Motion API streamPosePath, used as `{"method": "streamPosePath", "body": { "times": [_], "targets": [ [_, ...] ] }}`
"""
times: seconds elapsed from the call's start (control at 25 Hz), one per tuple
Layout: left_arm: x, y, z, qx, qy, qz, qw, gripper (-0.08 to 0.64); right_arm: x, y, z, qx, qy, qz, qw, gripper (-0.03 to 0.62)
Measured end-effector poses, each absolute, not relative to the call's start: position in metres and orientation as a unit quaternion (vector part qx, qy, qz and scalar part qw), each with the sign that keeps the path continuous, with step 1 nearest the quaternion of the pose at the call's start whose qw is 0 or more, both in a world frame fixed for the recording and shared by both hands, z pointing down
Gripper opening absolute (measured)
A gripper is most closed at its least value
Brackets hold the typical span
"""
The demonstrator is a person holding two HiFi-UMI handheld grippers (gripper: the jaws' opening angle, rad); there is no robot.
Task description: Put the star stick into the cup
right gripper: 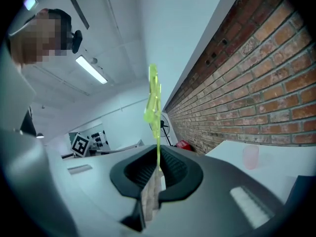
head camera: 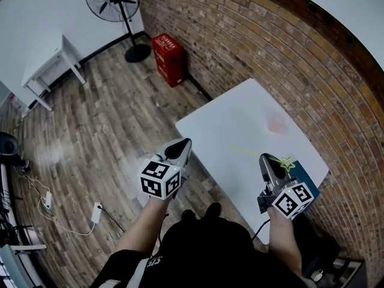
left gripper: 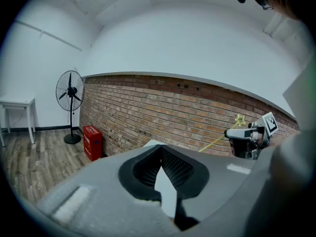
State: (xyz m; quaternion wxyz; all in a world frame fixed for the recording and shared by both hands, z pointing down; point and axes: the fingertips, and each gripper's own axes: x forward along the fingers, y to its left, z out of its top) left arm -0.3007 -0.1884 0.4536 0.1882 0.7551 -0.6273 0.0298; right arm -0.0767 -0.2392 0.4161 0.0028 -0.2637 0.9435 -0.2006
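The star stick (head camera: 252, 153) is a thin yellow-green rod with a star (head camera: 288, 163) at one end. My right gripper (head camera: 266, 159) is shut on the rod and holds it above the near part of the white table (head camera: 240, 116). In the right gripper view the stick (right gripper: 156, 127) rises from between the jaws, star (right gripper: 153, 90) on top. The pale pink cup (head camera: 276, 123) stands upright on the table, ahead of that gripper; it also shows as the cup (right gripper: 250, 157) at the right. My left gripper (head camera: 185, 144) hangs by the table's left corner, shut and holding nothing.
A brick wall (head camera: 270, 47) runs behind the table. A red box (head camera: 168, 59) and a standing fan (head camera: 117, 5) stand on the wooden floor along it. A white side table (head camera: 51, 65) is at the far left, and cables (head camera: 72, 218) lie on the floor.
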Motion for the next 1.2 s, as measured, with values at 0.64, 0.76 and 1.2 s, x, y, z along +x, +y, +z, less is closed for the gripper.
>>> {"method": "streamPosePath", "body": {
  "times": [0.64,0.76,1.2],
  "targets": [
    [-0.224,-0.306,0.444,0.802,-0.571,0.05,0.169,0.006,0.009,-0.321,0.408,-0.332,0.923,-0.191,0.033,0.017],
    [-0.212,-0.331,0.442,0.816,-0.552,0.052,0.163,0.006,0.026,-0.34,0.405,-0.36,0.914,-0.185,0.037,0.017],
    [-0.155,-0.424,0.481,0.869,-0.452,0.071,0.189,0.006,0.063,-0.4,0.433,-0.454,0.864,-0.215,0.021,0.017]
  ]
}}
